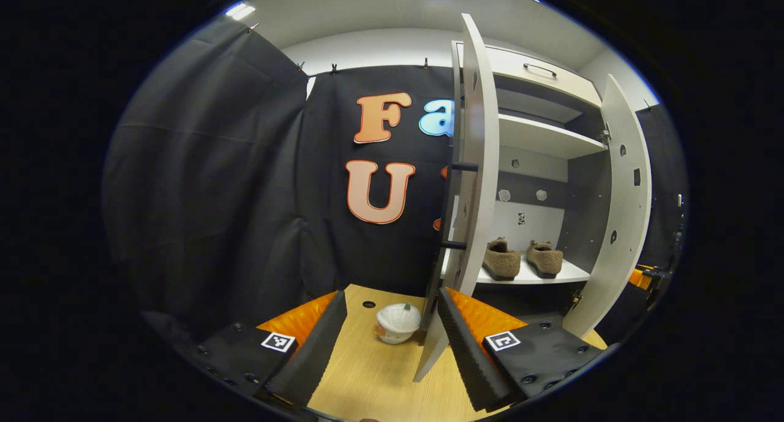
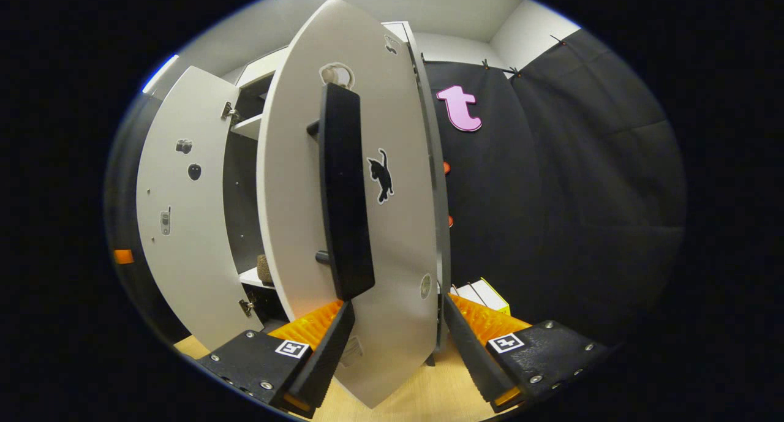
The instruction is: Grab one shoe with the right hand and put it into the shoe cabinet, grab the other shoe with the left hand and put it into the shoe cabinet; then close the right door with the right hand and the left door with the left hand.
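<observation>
In the left gripper view the left claw (image 1: pixel 392 348) sits at the bottom of the frame, spread wide and gripping nothing. Between its fingers lie the wooden counter (image 1: pixel 367 379) and a small white pot (image 1: pixel 398 323). The lower edge of the left door (image 1: pixel 474 165) stands just beside the right-hand finger; whether they touch I cannot tell. Right of centre, the shoe cabinet (image 1: pixel 551 140) is open, and two shoes (image 1: pixel 522 258) rest side by side on its lower shelf. The right door (image 1: pixel 621 214) stands open at the far right.

In the right gripper view the right claw (image 2: pixel 395 348) is released, spread wide at the bottom, straddling a door's lower edge. That door's black handle (image 2: pixel 343 195) rises just above the left-hand finger.
</observation>
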Demonstrator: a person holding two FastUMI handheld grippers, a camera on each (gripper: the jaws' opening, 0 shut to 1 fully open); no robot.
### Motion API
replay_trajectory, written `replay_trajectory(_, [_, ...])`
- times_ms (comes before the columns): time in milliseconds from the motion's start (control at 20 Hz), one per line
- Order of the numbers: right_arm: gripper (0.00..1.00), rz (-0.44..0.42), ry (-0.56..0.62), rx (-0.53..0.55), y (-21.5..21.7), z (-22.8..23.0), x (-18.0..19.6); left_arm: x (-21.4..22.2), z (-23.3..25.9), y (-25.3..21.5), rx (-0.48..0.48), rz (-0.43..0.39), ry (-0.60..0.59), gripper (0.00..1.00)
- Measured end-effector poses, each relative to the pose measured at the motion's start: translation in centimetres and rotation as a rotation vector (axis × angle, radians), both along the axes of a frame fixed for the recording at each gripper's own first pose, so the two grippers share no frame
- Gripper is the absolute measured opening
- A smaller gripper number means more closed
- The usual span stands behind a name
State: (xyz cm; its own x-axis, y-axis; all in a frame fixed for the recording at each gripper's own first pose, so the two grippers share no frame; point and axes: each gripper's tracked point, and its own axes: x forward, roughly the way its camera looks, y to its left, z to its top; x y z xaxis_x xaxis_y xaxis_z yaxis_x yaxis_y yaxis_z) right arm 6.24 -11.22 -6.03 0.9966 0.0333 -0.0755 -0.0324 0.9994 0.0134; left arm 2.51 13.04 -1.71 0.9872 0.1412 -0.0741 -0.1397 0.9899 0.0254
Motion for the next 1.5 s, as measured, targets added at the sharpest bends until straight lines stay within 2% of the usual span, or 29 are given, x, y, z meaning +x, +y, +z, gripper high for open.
replay_trajectory(200, [0.91,0.036,-0.003,0.047,2.8,-0.5,3.1,0.5,-0.7,1.0,-0.005,0.017,0.017,0.97])
replay_trajectory(350, [0.92,0.051,-0.003,0.041,4.8,-0.9,6.4,0.7,-1.0,1.6,-0.005,0.03,0.025,0.99])
replay_trajectory(400, [0.92,0.056,0.005,0.034,5.2,-1.1,7.2,0.8,-1.0,1.9,-0.006,0.034,0.028,0.97])
replay_trajectory(550, [0.91,0.047,-0.008,0.007,5.1,-0.8,7.4,1.0,-1.2,2.5,-0.008,0.037,0.031,0.97])
replay_trajectory(700, [0.91,0.041,-0.004,0.024,5.3,-1.0,8.0,1.7,-2.1,2.8,-0.005,0.033,0.033,0.97])
replay_trajectory(950, [0.91,0.013,0.003,0.025,5.4,-0.9,8.2,4.0,-3.3,1.9,-0.001,0.001,0.047,0.95])
replay_trajectory(1500, [0.91,-0.029,0.01,-0.026,5.5,-0.6,8.1,7.6,-3.6,1.1,-0.015,-0.059,0.037,0.97])
